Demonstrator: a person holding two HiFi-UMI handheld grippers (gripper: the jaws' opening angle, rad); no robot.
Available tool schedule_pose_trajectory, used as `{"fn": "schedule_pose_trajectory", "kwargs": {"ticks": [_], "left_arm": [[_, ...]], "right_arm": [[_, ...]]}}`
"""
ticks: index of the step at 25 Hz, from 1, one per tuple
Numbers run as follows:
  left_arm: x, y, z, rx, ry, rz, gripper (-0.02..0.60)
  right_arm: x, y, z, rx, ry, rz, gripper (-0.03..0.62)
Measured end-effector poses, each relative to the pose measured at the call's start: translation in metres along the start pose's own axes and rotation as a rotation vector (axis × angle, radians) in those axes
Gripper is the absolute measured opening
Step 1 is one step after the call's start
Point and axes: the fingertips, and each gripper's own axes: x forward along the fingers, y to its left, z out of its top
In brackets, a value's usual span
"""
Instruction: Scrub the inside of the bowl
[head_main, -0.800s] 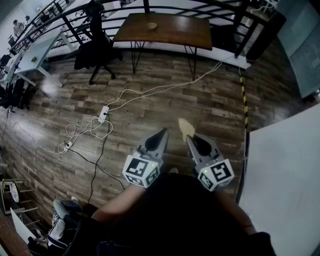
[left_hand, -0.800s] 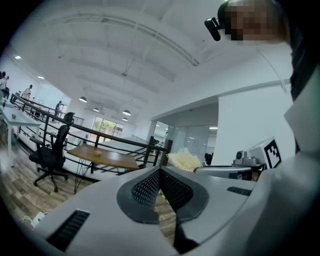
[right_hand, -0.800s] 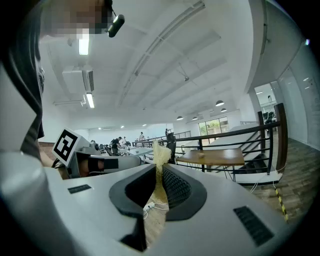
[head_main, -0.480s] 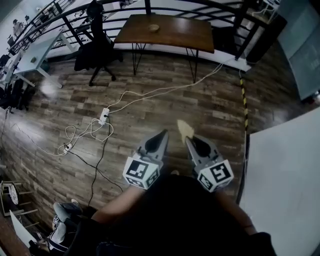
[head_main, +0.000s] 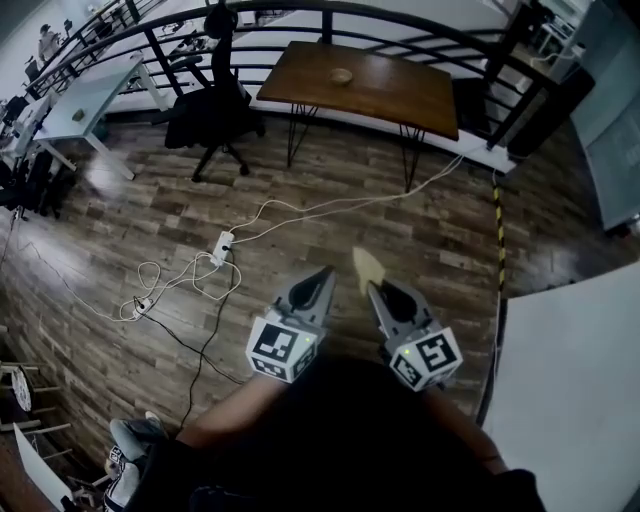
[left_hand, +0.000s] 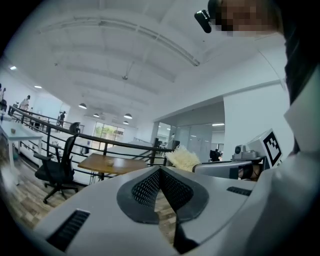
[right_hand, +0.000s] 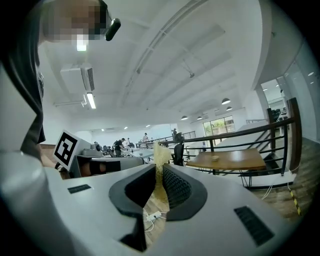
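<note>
A small tan bowl (head_main: 342, 75) sits on a brown wooden table (head_main: 390, 90) far ahead, by the railing; it also shows as a small bowl (right_hand: 214, 157) in the right gripper view. Both grippers are held close to the body, above the wood floor. My left gripper (head_main: 325, 272) is shut, and nothing shows between its jaws (left_hand: 160, 172). My right gripper (head_main: 372, 285) is shut on a pale yellow scrub pad (head_main: 367, 262), which sticks out past the tips (right_hand: 160, 155). The scrub pad (left_hand: 182, 157) also shows in the left gripper view.
A black office chair (head_main: 215, 105) stands left of the brown table. White cables and a power strip (head_main: 218, 243) lie on the floor ahead left. A white tabletop (head_main: 570, 370) fills the lower right. Yellow-black tape (head_main: 501, 250) runs along the floor beside it.
The head view has shifted, so the brown table and chair sit lower and more to the right in the picture. Both grippers stay near the body, the right still holding the pad.
</note>
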Motion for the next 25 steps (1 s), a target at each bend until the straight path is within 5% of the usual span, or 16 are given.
{"fn": "schedule_pose_trajectory", "kwargs": {"ticks": [13, 25], "left_arm": [[-0.03, 0.13, 0.014, -0.052, 0.003, 0.036, -0.005], [0.036, 0.192, 0.018, -0.091, 0.015, 0.101, -0.005]], "right_arm": [[0.129, 0.051, 0.01, -0.005, 0.02, 0.065, 0.048], [0.208, -0.01, 0.017, -0.004, 0.043, 0.121, 0.048]]}}
